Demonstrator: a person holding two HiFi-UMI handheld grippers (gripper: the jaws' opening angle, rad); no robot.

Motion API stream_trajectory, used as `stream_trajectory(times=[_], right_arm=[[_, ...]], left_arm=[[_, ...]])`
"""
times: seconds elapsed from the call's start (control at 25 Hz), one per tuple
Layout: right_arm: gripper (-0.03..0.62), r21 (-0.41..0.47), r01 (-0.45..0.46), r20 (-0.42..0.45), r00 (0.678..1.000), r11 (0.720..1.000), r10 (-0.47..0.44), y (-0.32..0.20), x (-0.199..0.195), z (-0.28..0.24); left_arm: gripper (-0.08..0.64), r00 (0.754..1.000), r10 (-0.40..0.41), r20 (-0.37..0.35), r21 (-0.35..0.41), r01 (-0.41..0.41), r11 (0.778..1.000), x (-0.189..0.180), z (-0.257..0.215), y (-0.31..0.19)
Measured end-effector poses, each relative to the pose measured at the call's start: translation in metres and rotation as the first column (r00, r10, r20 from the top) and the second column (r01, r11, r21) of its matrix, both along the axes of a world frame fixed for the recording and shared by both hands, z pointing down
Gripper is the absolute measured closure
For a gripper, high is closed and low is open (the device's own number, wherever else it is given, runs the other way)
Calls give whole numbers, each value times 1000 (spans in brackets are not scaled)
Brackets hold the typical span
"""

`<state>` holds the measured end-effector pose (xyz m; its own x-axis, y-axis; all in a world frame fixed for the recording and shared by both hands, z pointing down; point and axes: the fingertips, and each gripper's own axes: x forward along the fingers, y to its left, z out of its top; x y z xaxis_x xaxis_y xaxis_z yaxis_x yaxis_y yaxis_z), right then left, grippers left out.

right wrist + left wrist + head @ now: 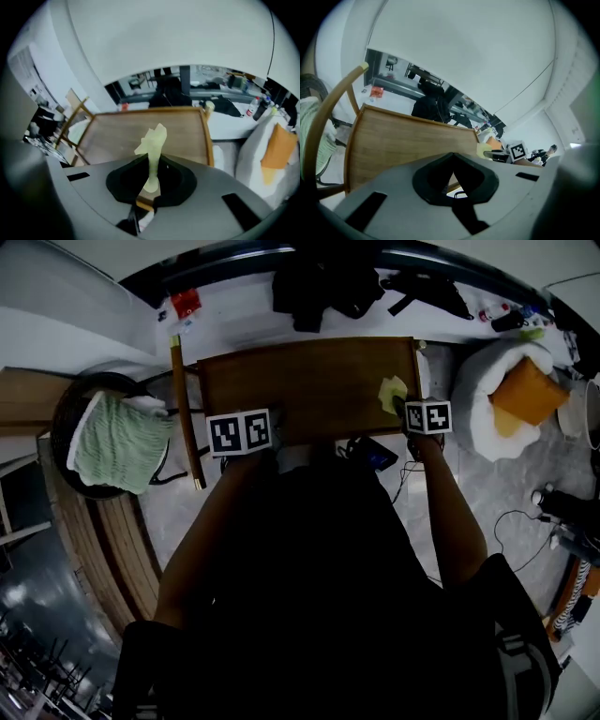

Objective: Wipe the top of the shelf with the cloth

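The brown wooden shelf top (309, 381) lies right in front of me. A pale yellow-green cloth (392, 392) is pinched in my right gripper (415, 412) over the shelf's right front corner. In the right gripper view the cloth (153, 140) stands up from between the shut jaws, with the shelf top (117, 136) beyond it. My left gripper (251, 427) is at the shelf's front edge, left of centre. Its jaws (452, 161) meet with nothing between them, and past them show the shelf top (408, 140) and the cloth (483, 150).
A round chair with a green cushion (117, 442) and a curved wooden rail (186, 413) stand left of the shelf. A white beanbag with an orange cushion (520, 399) sits to the right. Dark bags (323, 287) lie behind the shelf; cables and a device (380, 457) lie on the floor.
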<state>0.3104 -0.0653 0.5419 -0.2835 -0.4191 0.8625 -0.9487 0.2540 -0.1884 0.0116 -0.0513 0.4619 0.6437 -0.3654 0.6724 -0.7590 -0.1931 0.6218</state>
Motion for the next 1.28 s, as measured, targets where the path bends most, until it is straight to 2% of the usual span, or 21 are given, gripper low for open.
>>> stream_trajectory(times=[0.08,0.12,0.2,0.28,0.32,0.36,0.44,0.52,0.6,0.64,0.68,0.76,0.84,0.92,1.0,1.08,1.16,1.24,1.28], right_arm=[[551,127,53,116,991,991,-68,-24,-45,-46],[551,191,96,146,981,977,-125,-32,-67,-70],[551,322,197,171,950,926,-261,-42,-116,-118],[551,447,261,208,900,856,-383,-44,-168,-168],[551,502,269,248,866,822,-435,-41,-192,-194],[551,552,266,297,823,790,-484,-35,-214,-220],[551,640,241,376,730,729,-571,-19,-247,-267],[551,705,203,422,650,679,-632,-5,-270,-305],[551,747,164,460,573,645,-678,8,-289,-335],[551,759,150,471,545,633,-694,14,-297,-345],[551,768,143,474,529,624,-704,20,-305,-352],[551,782,161,447,528,602,-722,32,-321,-358],[551,794,185,413,535,579,-737,46,-334,-360],[551,797,177,414,536,578,-736,59,-340,-360],[551,793,153,430,546,590,-719,68,-340,-360],[551,786,139,438,563,603,-701,74,-336,-361],[551,773,133,448,577,620,-683,79,-328,-362],[551,768,138,452,575,626,-682,82,-321,-365],[551,770,143,453,564,622,-691,85,-319,-367]], left_arm=[[549,999,-29,-35,33,31,999,-16,-10,-6],[549,997,-35,-68,61,40,997,-23,-18,-8],[549,978,-6,-208,177,44,983,-34,-52,-12],[549,919,62,-388,336,79,939,-49,-104,-17],[549,892,96,-442,403,101,910,-59,-128,-17],[549,877,130,-463,462,114,879,-69,-149,-16],[549,869,192,-455,562,114,819,-86,-183,-10],[549,859,251,-446,635,107,765,-102,-213,-4],[549,839,311,-446,688,100,718,-117,-240,3],[549,825,343,-449,708,94,700,-124,-252,7],[549,811,373,-450,725,88,683,-129,-264,12],[549,796,424,-432,762,71,644,-139,-285,22],[549,797,458,-393,799,49,599,-146,-301,33],[549,800,482,-358,827,31,562,-149,-310,43],[549,794,502,-342,839,18,543,-148,-313,53],[549,784,517,-344,840,11,542,-142,-312,60],[549,769,523,-367,831,17,557,-136,-310,65],[549,763,516,-389,820,31,572,-130,-310,69],[549,768,508,-391,815,33,578,-127,-309,72]])
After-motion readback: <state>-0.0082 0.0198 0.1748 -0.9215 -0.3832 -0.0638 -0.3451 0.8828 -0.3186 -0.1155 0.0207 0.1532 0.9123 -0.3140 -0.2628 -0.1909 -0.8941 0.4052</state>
